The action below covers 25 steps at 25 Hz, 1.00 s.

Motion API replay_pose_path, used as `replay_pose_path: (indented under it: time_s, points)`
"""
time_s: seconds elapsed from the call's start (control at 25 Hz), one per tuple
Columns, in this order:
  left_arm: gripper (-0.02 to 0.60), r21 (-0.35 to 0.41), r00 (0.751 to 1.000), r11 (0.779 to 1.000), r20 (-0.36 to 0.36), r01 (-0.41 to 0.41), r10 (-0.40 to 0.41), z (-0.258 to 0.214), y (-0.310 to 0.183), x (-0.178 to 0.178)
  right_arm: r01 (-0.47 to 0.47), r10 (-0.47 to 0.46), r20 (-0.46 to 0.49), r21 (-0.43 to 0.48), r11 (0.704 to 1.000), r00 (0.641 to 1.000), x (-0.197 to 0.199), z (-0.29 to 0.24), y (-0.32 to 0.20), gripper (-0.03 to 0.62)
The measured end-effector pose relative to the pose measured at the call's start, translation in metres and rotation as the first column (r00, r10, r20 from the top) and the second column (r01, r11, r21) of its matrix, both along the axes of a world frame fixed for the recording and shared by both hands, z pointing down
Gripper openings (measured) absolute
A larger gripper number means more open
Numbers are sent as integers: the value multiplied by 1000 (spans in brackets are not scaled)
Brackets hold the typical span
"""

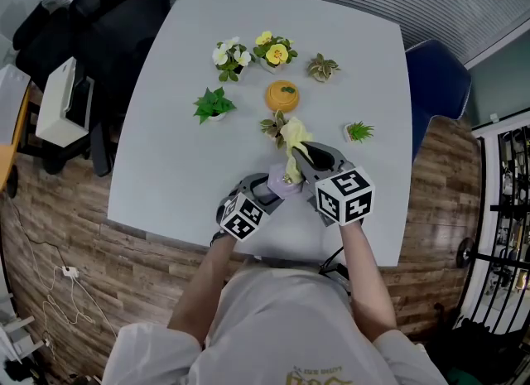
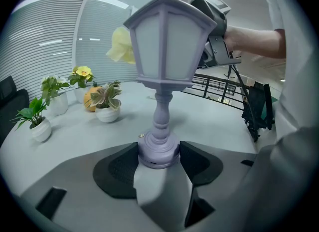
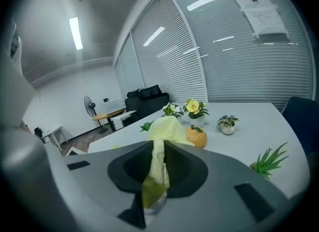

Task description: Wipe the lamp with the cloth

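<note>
Near the front edge of the desk (image 1: 182, 151), about midway along it, the lavender lamp (image 2: 167, 41) stands upright. Its round base is pinched between the two pads of the left gripper (image 2: 158, 165). That hold looks meant to steady the lamp so it neither tips nor slides under the wiping. The right gripper (image 3: 157, 173) has its jaws closed on the yellow cloth (image 3: 159, 141), with a loose tuft spilling past the tips. It is held at the height of the lantern head, probably so the free cloth can rub the panes.

The head view shows both grippers meeting at the lamp but flattens the lamp's shape. The left gripper view gives the whole lamp, with cloth showing past the lantern's left side; whether the two touch cannot be told. The right gripper view shows the clamp on the cloth but no lamp, only potted plants (image 3: 194, 109) and an orange pot (image 3: 196, 137) toward the far edge.
</note>
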<state>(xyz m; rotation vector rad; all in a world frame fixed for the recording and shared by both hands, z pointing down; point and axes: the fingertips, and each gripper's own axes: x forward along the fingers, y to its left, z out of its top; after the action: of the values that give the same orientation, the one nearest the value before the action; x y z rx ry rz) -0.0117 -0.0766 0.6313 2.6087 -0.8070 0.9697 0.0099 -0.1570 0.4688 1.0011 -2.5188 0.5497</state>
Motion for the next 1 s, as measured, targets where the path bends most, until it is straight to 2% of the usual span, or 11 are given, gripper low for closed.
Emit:
replay_pose_path:
  time_s: [0.28,0.4,0.6,0.72,1.0]
  points:
    - [264,-1,1000,1000,-1,-1,1,0,-1,0,-18,20,58,-42,999,998,11,8,0,71]
    - [264,1,1000,1000,0,-1,1,0,-1,0,-26,36,135,-73,997,990,15,10,2,71]
    - [264,-3,1000,1000,-1,0,0,0,-1,1,-11,58,329,-143,990,942,21,12,5,71]
    - [264,-5,1000,1000,0,-1,1,0,0,1,8,63,415,-169,986,908,24,13,8,71]
    - [262,-9,1000,1000,-3,-7,7,1,-1,1,85,6,477,-168,982,879,31,15,18,71]
